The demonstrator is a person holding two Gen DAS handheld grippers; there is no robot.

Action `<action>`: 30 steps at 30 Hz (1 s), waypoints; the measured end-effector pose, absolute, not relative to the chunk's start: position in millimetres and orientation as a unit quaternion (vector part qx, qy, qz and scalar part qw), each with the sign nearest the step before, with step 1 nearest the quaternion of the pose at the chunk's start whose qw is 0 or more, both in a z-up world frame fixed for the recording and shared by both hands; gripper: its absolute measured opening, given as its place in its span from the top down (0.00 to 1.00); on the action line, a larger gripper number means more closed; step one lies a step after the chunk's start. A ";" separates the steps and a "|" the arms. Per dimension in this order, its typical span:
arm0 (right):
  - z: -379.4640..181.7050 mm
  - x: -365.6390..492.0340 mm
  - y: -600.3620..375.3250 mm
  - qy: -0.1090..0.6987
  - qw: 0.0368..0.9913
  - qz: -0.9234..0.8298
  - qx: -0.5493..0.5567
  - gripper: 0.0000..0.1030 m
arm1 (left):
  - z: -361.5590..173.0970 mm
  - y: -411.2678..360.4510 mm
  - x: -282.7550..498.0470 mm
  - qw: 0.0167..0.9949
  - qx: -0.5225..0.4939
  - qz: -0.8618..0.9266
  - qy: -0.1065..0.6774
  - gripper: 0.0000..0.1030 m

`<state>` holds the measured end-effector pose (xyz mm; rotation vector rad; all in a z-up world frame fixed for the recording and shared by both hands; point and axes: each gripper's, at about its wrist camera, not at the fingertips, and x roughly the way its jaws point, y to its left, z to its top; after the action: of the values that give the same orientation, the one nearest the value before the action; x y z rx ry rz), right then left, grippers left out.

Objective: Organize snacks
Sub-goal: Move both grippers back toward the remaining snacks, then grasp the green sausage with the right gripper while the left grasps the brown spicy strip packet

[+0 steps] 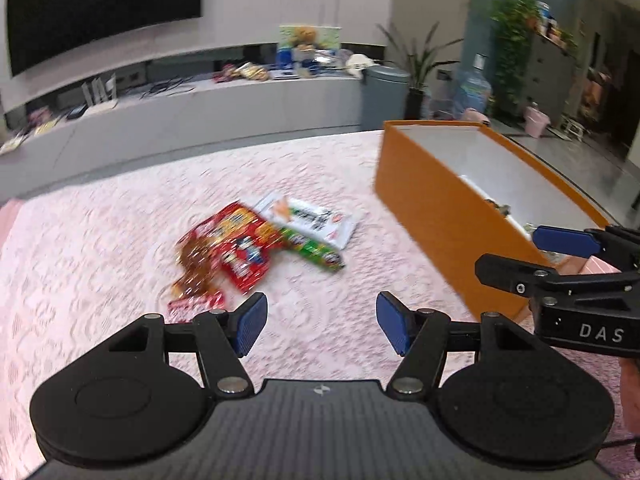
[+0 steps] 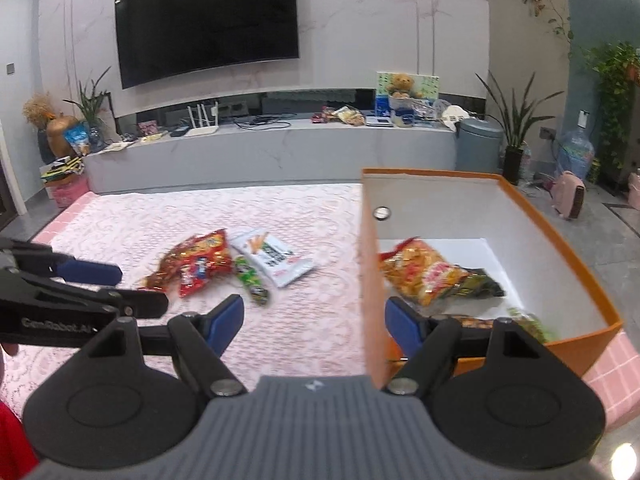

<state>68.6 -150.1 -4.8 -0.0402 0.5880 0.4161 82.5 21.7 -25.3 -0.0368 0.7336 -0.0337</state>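
Here, both grippers open wide, nothing between the pads. Left gripper [image 1: 321, 326] over bare pink lace cloth [image 1: 100, 248], near side of the snack pile. Right gripper [image 2: 314, 322] straddling the near-left wall of the orange box [image 2: 370, 264]: left pad outside over the cloth, right pad inside the box.

Seen only from the right wrist view:
- Box interior, white-lined: one orange-yellow snack bag [image 2: 420, 270] at the left, a dark green packet [image 2: 480, 284] just beside it on the right, more packets partly hidden behind the right finger.
- A round metal fitting [image 2: 381, 212] on the far inner wall.
- Full wall-mounted television [image 2: 208, 20], a white router [image 2: 203, 120] on the grey ledge, a gold vase [image 2: 60, 130] at far left.

Seen only from the left wrist view:
- A small red packet [image 1: 196, 304] at the near edge of the pile, blurred, just beyond the left finger.
- Box contents mostly hidden by its near wall.

Common to both views, on the cloth left of the box, well apart from it:
- Red snack bag [image 2: 198, 262], touching a slim green packet [image 2: 250, 280] on its right.
- White packet [image 2: 276, 258] farther right, overlapping the green one.

Surface and room: table covered in pink lace cloth, pink checked border at the edges. Grey ledge [image 2: 280, 148] across the far wall, with a teddy bear [image 2: 401, 84] and loose clutter. Grey bin [image 2: 478, 148], potted plant [image 2: 514, 128] and water bottle [image 2: 576, 154] at far right.
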 end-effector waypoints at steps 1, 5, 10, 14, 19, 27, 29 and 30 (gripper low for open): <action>-6.6 68.0 -144.6 0.285 0.936 0.206 -0.020 0.26 | -27.2 26.5 81.0 0.933 -0.022 -0.011 0.359 0.28; -13.7 67.6 -126.5 0.284 0.933 0.218 -0.025 0.31 | -33.4 43.1 77.2 0.932 -0.035 0.003 0.361 0.28; -22.1 72.5 -103.9 0.293 0.925 0.240 -0.037 0.34 | -38.7 59.8 76.4 0.932 -0.047 0.010 0.359 0.28; -28.1 78.7 -91.3 0.299 0.920 0.251 -0.049 0.34 | -44.5 72.9 79.8 0.929 -0.058 0.012 0.364 0.29; -41.2 89.1 -81.7 0.320 0.910 0.257 -0.059 0.36 | -53.1 87.9 87.2 0.924 -0.063 0.020 0.376 0.29; -60.8 116.4 -65.7 0.347 0.897 0.265 -0.070 0.42 | -65.5 105.1 116.5 0.919 -0.067 0.035 0.386 0.28; -64.4 125.4 -59.3 0.347 0.896 0.268 -0.078 0.43 | -68.7 111.1 125.5 0.918 -0.068 0.042 0.388 0.28; -65.8 129.2 -55.7 0.346 0.895 0.270 -0.084 0.43 | -70.0 114.1 130.1 0.918 -0.067 0.043 0.390 0.28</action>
<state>129.2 -55.7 -65.8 -0.1750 0.7165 0.5603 130.1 114.1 -70.0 -0.1386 0.8013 0.0890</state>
